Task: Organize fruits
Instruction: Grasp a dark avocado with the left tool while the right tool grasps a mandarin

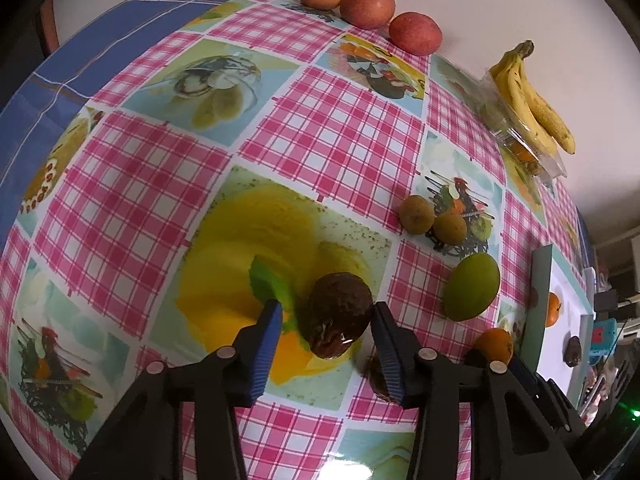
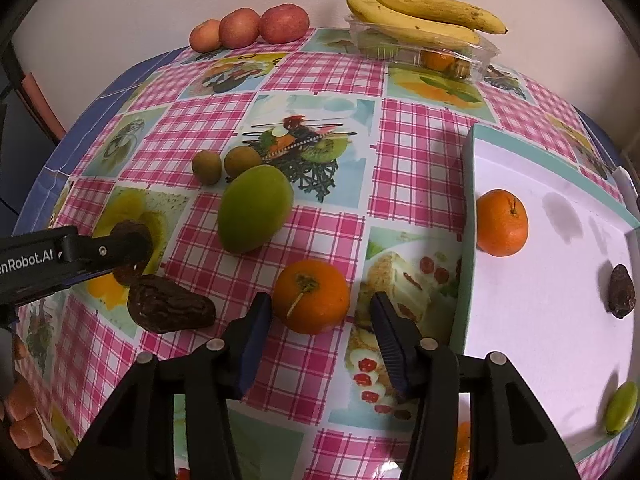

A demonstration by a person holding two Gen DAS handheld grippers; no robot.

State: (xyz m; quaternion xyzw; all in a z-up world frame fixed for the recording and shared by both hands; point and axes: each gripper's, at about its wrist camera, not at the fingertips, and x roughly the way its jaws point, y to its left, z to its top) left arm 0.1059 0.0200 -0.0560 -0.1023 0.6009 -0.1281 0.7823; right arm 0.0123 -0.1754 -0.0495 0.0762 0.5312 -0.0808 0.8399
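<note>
Lying between the left fingers [image 1: 326, 334], spread apart, a dark fruit [image 1: 340, 314]; right fingers [image 2: 320, 334] flank an orange [image 2: 312, 296], ungripped.

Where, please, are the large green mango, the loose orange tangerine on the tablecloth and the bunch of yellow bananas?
Large green mango [image 2: 255, 208]: right wrist view, middle of its skin.
Loose orange tangerine [image 2: 312, 297]: right wrist view, just beside its stem.
Bunch of yellow bananas [image 2: 424, 12]: right wrist view, middle of the bunch.

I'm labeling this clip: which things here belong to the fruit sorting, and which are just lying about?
Job: dark fruit between the open left fingers, orange between the open right fingers, mango, tray.
Lying about: apples, bananas, clear box.
</note>
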